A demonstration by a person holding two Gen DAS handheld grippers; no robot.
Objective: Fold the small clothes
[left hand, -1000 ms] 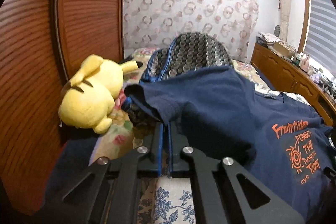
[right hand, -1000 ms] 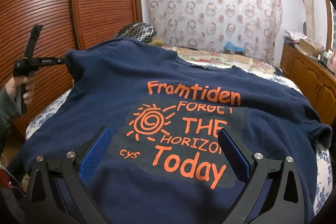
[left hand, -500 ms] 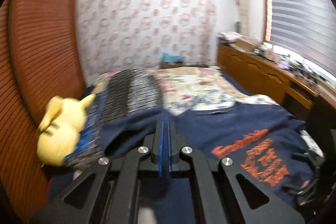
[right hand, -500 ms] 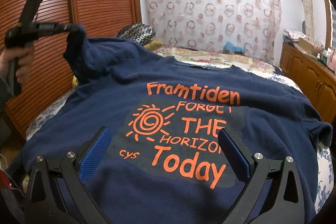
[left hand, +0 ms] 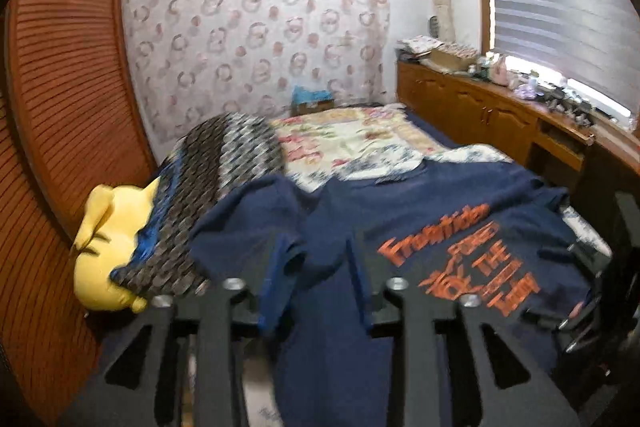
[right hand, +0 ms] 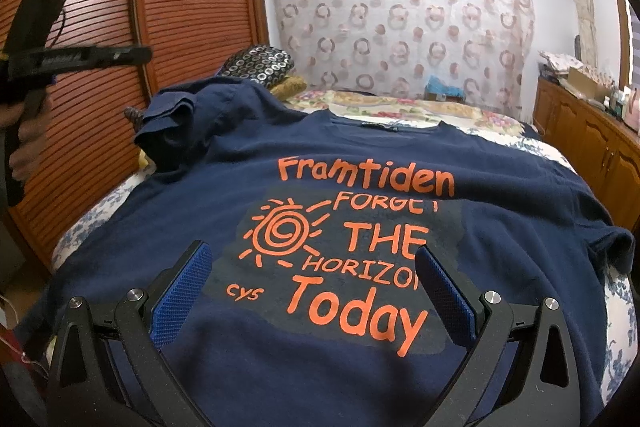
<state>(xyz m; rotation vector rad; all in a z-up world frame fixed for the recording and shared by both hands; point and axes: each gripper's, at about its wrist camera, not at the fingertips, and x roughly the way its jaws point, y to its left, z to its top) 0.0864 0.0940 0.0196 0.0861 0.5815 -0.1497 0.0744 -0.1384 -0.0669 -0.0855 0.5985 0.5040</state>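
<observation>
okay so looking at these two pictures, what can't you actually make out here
- Left wrist view: the left gripper fingertips are smeared by motion blur.
- Right wrist view: the T-shirt hem is cut off behind the right gripper.
- Both views: clutter on the cabinet is too small to identify.

Bed (right hand: 618, 303) – navy T-shirt (right hand: 248, 195), patterned pillow (left hand: 212, 195), yellow plush (left hand: 106, 251).

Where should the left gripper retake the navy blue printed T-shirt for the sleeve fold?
On the navy blue printed T-shirt, grip the bunched left sleeve, coming from the wardrobe side: it stands crumpled up off the bed, so the left gripper's open jaws can pinch its cuff.
</observation>
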